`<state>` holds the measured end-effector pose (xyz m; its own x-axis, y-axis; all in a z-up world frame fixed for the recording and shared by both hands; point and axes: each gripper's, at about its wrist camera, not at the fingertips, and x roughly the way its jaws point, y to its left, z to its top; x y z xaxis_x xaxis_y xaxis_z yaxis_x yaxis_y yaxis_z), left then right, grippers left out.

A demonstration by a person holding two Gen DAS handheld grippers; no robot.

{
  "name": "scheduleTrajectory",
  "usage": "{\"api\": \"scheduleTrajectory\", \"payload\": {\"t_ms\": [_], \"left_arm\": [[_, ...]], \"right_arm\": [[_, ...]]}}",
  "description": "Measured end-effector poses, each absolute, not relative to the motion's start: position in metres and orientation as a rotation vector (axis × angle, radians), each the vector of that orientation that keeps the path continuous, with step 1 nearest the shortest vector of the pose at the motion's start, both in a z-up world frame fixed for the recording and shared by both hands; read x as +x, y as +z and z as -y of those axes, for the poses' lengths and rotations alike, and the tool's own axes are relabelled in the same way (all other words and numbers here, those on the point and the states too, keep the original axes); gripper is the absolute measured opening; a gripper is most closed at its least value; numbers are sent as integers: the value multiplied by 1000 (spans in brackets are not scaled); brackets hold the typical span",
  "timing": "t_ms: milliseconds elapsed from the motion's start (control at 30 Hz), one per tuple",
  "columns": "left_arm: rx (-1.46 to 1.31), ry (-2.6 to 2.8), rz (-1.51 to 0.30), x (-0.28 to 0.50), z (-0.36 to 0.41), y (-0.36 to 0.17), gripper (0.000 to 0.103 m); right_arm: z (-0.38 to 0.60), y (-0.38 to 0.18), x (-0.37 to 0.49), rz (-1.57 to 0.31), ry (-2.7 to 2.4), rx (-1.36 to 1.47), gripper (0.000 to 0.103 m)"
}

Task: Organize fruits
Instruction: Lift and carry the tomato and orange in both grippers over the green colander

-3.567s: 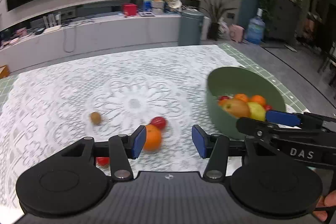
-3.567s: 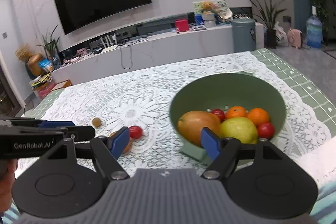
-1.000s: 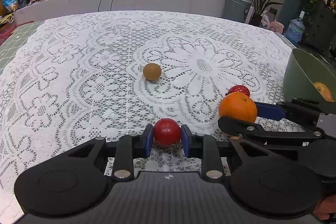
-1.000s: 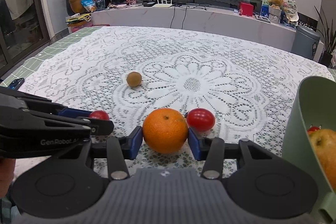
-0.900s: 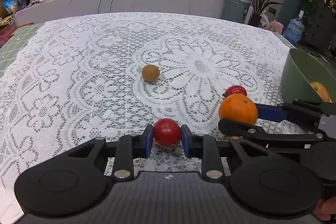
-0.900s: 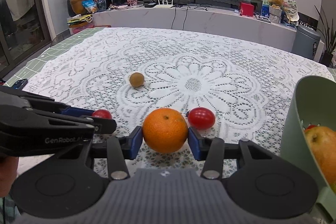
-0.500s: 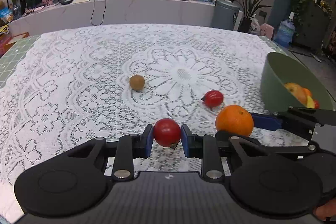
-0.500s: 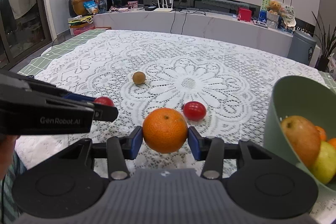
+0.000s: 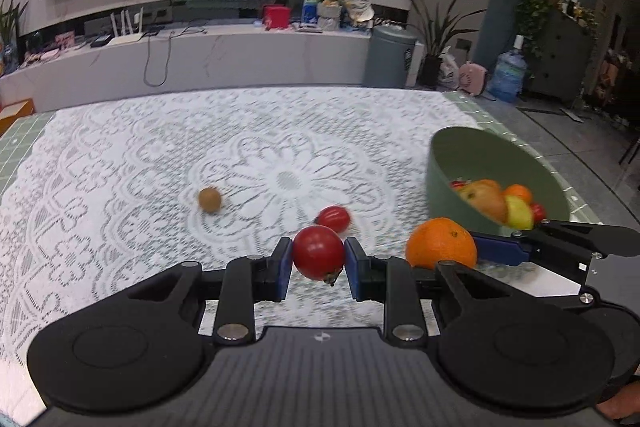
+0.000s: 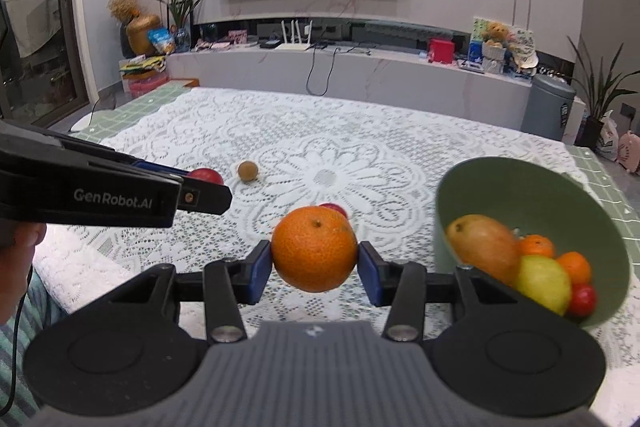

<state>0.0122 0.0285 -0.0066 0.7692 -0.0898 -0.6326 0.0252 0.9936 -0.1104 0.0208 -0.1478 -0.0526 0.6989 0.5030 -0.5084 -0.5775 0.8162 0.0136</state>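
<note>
Looking along the left tongs (image 9: 319, 269), the left wrist view shows the blue pads clamped on a small round red tomato (image 9: 319, 251), one pad on each side, the fruit clear of the white lace tablecloth (image 9: 120, 187) that covers the counter. A second red tomato (image 9: 334, 219) lies on the cloth just beyond the held one, and a small brown round fruit (image 9: 209, 199) lies well to its left. The deep green bowl (image 9: 460, 151) stands to the right of the held tomato, with a mango, a yellow-green fruit, small oranges and red tomatoes inside. The right tongs (image 9: 476, 255) enter from the right edge, gripping a round orange (image 9: 441, 242) just in front of the bowl's wall.

From the right wrist view, the right tongs (image 10: 315, 267) are closed on the orange (image 10: 315, 249), which is held off the cloth, left of the green bowl (image 10: 532, 187). The loose tomato (image 10: 336, 207) peeks out behind the orange. The brown fruit (image 10: 247, 171) rests farther back on the cloth. The left tongs (image 10: 208, 193) cross from the left edge, with the held tomato (image 10: 206, 175) partly hidden behind their tip.
</note>
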Motion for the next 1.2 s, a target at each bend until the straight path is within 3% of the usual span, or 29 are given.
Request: {"api": "scheduleTrajectory", "payload": {"t_ms": [567,1200], "left_arm": [[-42,-202,-623,26,34,26,31],[54,-349,-620,77,99,26,31]], "right_arm": [[213,-23,8,-448,461,-71,44],[269,-11,33,-434,299,-78,44]]}}
